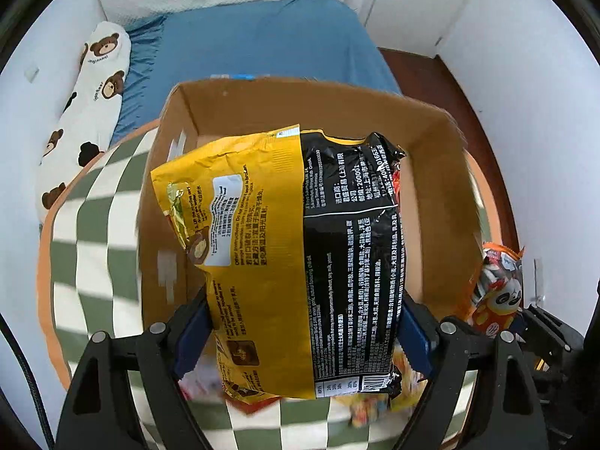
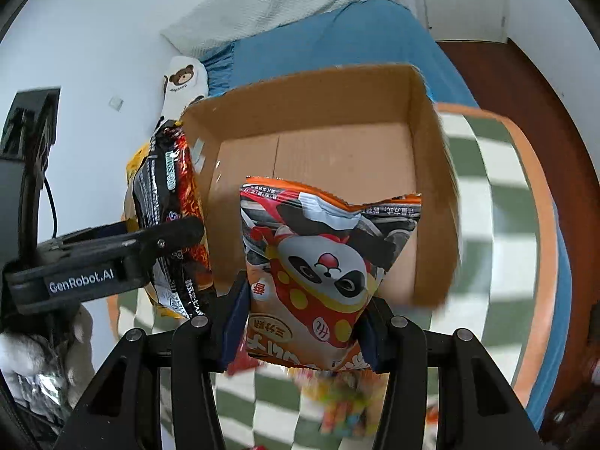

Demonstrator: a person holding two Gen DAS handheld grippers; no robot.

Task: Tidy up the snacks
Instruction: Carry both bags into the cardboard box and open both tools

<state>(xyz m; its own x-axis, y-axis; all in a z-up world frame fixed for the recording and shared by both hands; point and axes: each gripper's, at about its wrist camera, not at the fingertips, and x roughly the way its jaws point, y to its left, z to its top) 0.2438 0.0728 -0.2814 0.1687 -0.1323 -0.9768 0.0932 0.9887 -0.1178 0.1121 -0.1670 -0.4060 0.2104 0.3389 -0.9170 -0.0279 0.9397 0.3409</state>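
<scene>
My left gripper (image 1: pixel 303 322) is shut on a yellow and black noodle packet (image 1: pixel 285 247), held upright at the near rim of an open cardboard box (image 1: pixel 300 105). The same packet (image 2: pixel 168 217) and left gripper (image 2: pixel 180 232) show at the box's left side in the right wrist view. My right gripper (image 2: pixel 303 322) is shut on an orange panda snack bag (image 2: pixel 322 270), held above the near edge of the box (image 2: pixel 337 90). That bag also shows at the right in the left wrist view (image 1: pixel 498 292). The box floor looks bare.
The box stands on a green and white checkered cushion with an orange border (image 1: pixel 93 232), (image 2: pixel 498 195). Colourful snack packets (image 2: pixel 345 401) lie blurred below the grippers. A blue bed (image 1: pixel 262 45) and a bear-print pillow (image 1: pixel 93 93) lie behind.
</scene>
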